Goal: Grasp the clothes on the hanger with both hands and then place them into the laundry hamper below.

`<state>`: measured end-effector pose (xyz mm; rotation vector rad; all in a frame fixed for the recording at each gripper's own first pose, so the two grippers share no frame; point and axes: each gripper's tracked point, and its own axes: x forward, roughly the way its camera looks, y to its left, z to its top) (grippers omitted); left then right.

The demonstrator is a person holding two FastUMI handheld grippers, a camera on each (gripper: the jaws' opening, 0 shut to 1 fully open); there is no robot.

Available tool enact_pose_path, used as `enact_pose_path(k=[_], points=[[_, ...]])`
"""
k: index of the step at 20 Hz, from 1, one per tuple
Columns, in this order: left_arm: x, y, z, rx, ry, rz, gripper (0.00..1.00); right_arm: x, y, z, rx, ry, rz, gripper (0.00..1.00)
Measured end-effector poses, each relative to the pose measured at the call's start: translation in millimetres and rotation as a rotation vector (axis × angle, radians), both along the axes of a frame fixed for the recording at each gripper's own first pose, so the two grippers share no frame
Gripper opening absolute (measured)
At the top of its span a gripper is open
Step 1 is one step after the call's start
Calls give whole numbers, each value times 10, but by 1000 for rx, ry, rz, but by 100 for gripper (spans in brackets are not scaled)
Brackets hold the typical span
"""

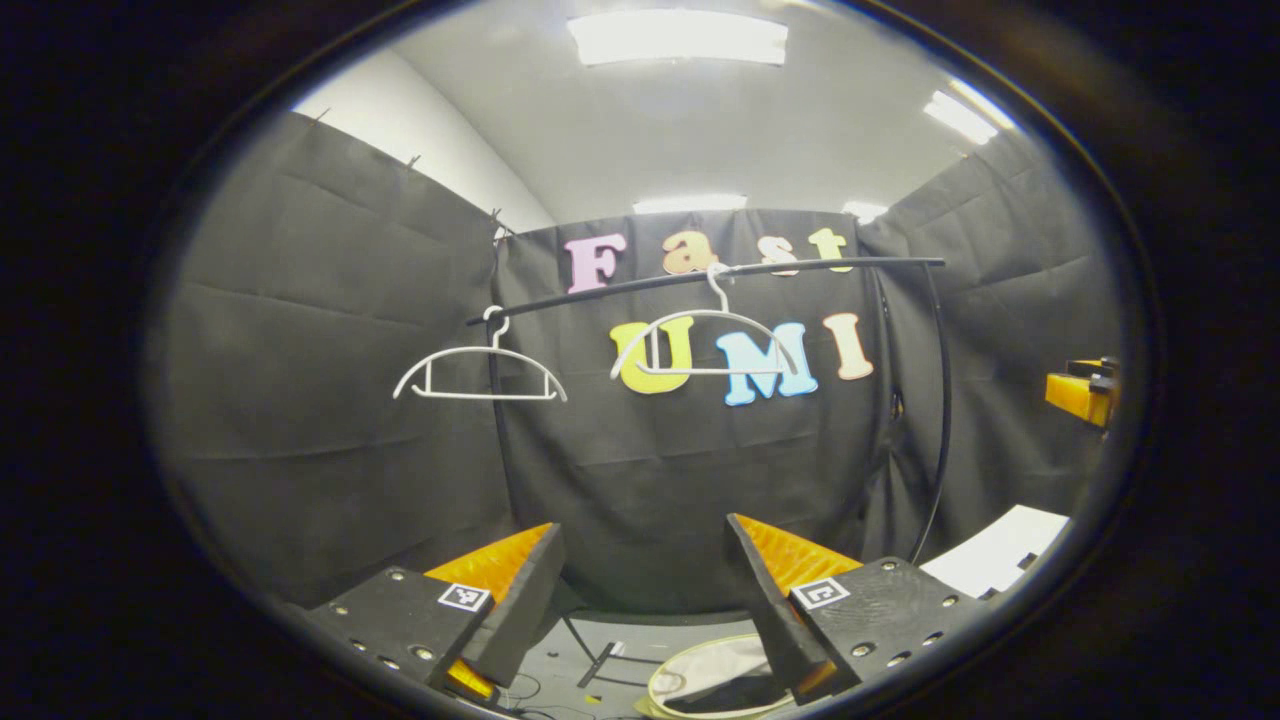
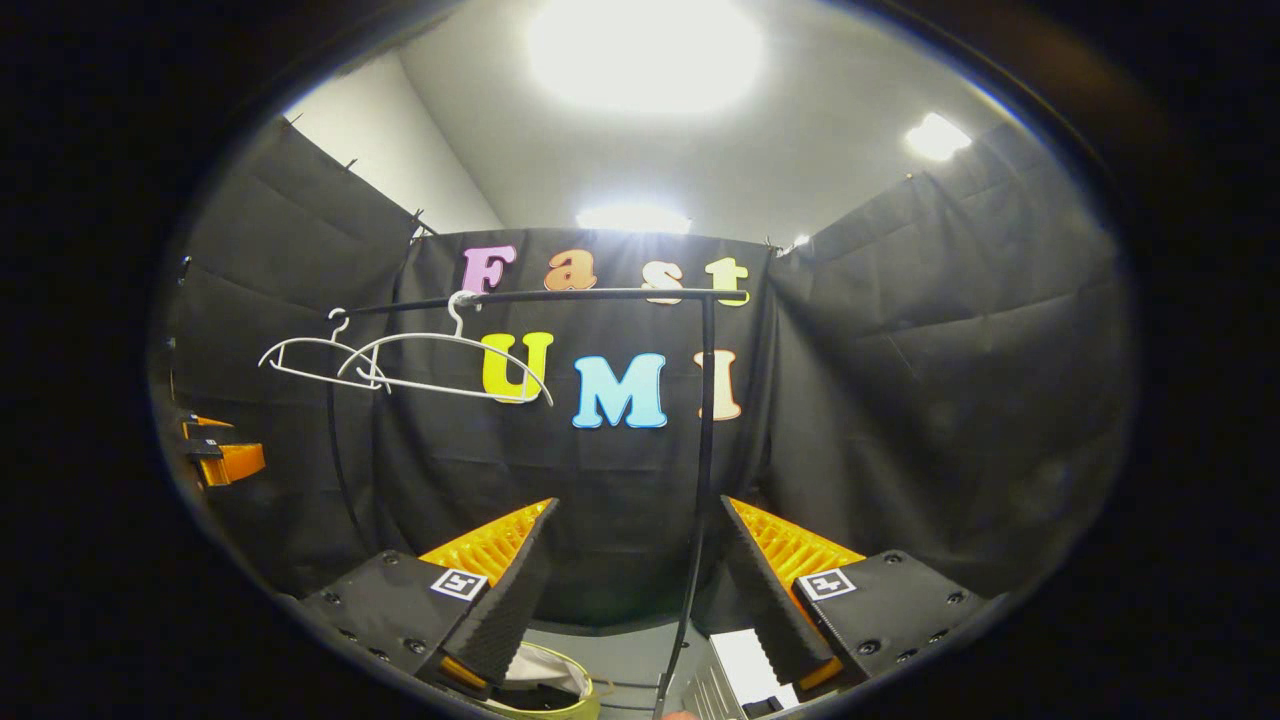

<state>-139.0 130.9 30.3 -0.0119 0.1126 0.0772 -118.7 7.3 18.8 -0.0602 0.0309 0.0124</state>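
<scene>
Two bare white hangers (image 1: 480, 375) (image 1: 705, 345) hang from a black rail (image 1: 700, 278); no clothes are on them. My left gripper (image 1: 645, 610) is open, held below and in front of the rail with nothing between its fingers. Under it lies the round hamper (image 1: 715, 685) with a pale rim and dark cloth inside. In the right gripper view the same hangers (image 2: 315, 362) (image 2: 445, 365) sit at upper left on the rail (image 2: 560, 295). My right gripper (image 2: 640, 590) is open and empty. The hamper (image 2: 545, 685) shows by its left finger.
The rack's black upright post (image 2: 703, 480) stands just ahead of my right gripper, and its curved end post (image 1: 940, 400) rises at the right. The other gripper (image 1: 1085, 390) shows at the far right edge. A white sheet (image 1: 1000, 560) lies on the floor.
</scene>
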Motion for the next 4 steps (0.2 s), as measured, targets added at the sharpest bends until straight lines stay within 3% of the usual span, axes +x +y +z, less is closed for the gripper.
enact_pose_path(k=[1,4], points=[[-13,7,2,-3,2,0,93,-5,4,-3,0,3,0,99],[-26,10,37,11,-4,-1,94,26,41,10,8,0,6,95]])
